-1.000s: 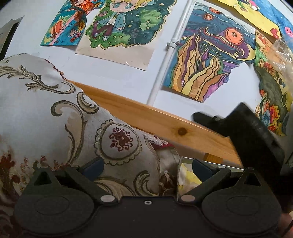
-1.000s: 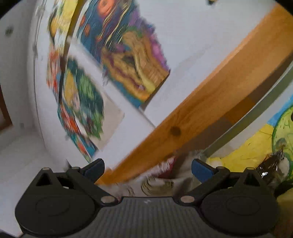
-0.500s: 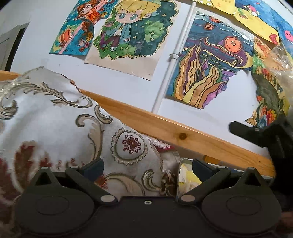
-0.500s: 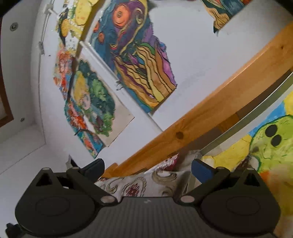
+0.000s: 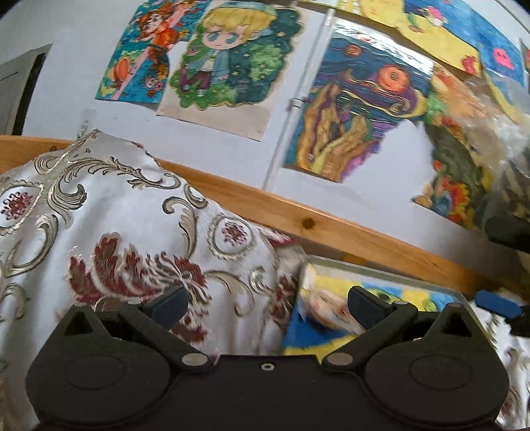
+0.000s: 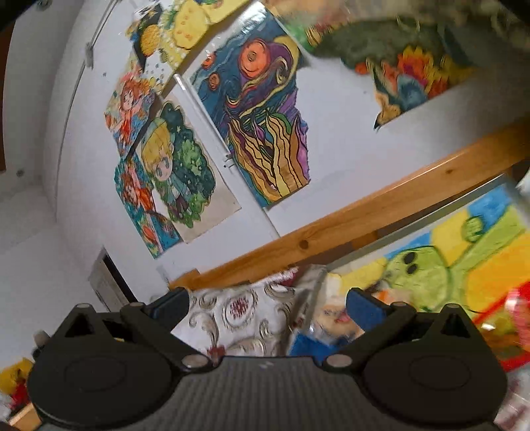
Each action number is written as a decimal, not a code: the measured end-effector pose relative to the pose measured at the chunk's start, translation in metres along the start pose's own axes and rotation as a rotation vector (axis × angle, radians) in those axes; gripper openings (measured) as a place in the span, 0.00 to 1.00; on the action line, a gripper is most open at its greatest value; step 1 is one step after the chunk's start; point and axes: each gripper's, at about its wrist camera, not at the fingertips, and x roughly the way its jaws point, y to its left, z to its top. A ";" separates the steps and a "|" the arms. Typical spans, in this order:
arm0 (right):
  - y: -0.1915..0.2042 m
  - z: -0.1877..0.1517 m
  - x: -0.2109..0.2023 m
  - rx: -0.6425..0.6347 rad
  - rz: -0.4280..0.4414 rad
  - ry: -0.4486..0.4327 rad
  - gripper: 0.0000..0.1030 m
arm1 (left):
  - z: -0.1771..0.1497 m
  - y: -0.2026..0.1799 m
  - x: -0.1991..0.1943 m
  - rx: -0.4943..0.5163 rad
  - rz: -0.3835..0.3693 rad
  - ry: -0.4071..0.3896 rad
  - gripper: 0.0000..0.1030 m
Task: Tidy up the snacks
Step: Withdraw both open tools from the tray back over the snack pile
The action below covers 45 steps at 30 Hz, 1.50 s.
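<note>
My left gripper (image 5: 266, 303) is open and holds nothing; it faces a patterned cushion (image 5: 116, 215) and a framed drawing (image 5: 331, 311). A crinkly clear plastic bag (image 5: 500, 132) shows blurred at the upper right of the left wrist view, and what holds it is hidden. Part of the other gripper, a blue pad (image 5: 493, 303), pokes in at the right edge. My right gripper (image 6: 266, 303) is open and empty, tilted toward the wall. A blurred red and clear packet (image 6: 513, 318) lies at its right edge. The plastic bag (image 6: 414, 13) smears across the top.
A wooden rail (image 5: 347, 232) runs behind the cushion below a white wall hung with colourful drawings (image 5: 228, 56). The framed drawing with a green figure (image 6: 430, 265) leans under the rail (image 6: 364, 218). Something yellow and red (image 6: 13, 378) sits at the bottom left.
Both views have swung. The right gripper slid out toward the right edge of the left wrist view. More of the framed drawing now shows in both views, and the red packet has come into sight.
</note>
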 end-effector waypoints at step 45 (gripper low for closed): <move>0.089 -0.124 -0.148 -0.407 -0.459 0.430 1.00 | -0.063 0.000 -0.154 0.300 -0.123 0.480 0.99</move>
